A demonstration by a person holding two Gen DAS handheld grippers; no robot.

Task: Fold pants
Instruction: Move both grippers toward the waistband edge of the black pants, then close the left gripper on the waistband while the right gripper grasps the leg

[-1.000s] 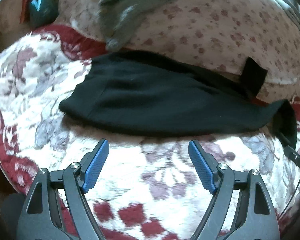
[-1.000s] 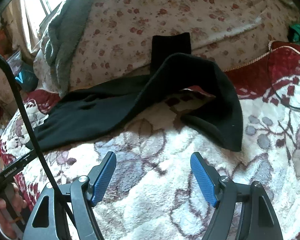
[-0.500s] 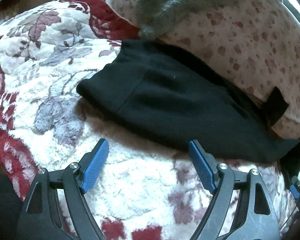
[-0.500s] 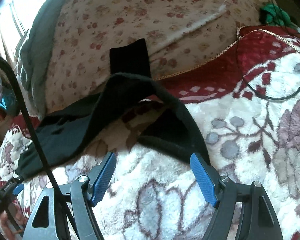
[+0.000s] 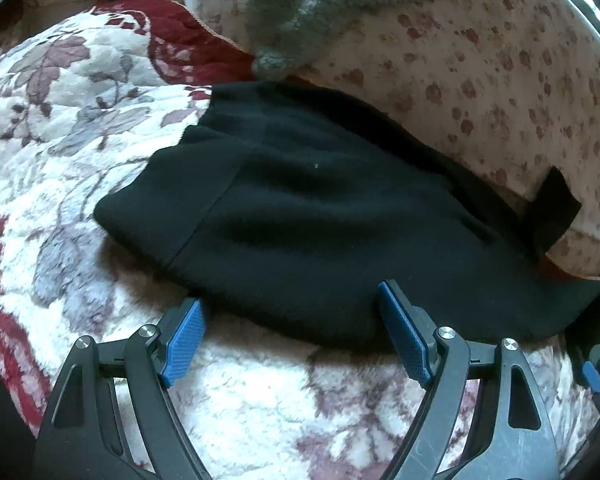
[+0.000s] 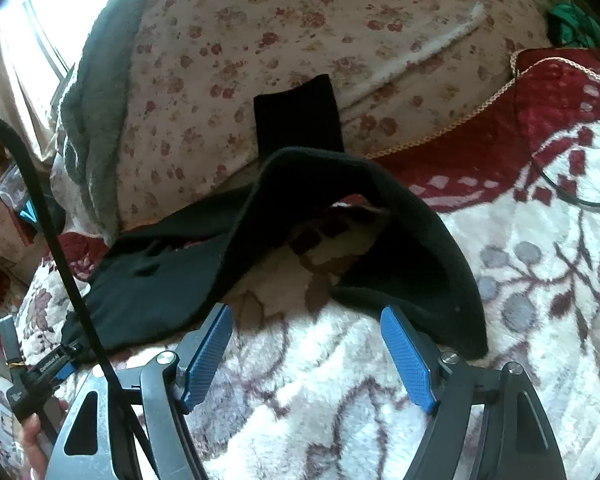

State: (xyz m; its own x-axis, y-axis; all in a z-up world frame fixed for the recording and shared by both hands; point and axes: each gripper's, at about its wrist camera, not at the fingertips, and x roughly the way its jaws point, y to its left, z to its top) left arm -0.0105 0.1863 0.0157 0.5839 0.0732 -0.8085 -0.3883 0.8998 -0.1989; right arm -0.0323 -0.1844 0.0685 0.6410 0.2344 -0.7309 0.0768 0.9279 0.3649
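Holding both sets of fingers spread wide over the bed, I grip nothing with either. My left gripper (image 5: 290,320) hangs at the near edge of the black pants (image 5: 320,216), which lie across the plush floral blanket (image 5: 80,120). The blue pad (image 5: 183,342) on one side sits just at the hem of the dark cloth, and the other pad (image 5: 404,340) overlaps the edge of the fabric in this view; I cannot tell whether either touches it. From here the pants spread flat and wide, with a seam running down the end nearest the blanket's red border. Their far side runs along the foot of a cream spread with small red flowers (image 5: 500,80), and a black strip sticks up against that spread. A grey fleece (image 5: 320,20) is heaped on top of it.

My right gripper (image 6: 306,344) is open too, over white plush just short of the pants (image 6: 172,280). On this side the cloth humps up into an arch, a curled leg end (image 6: 440,280) swinging round beside my right-hand pad (image 6: 408,364). A black cable (image 6: 60,240) crosses the view's left side, and the other gripper shows down there.
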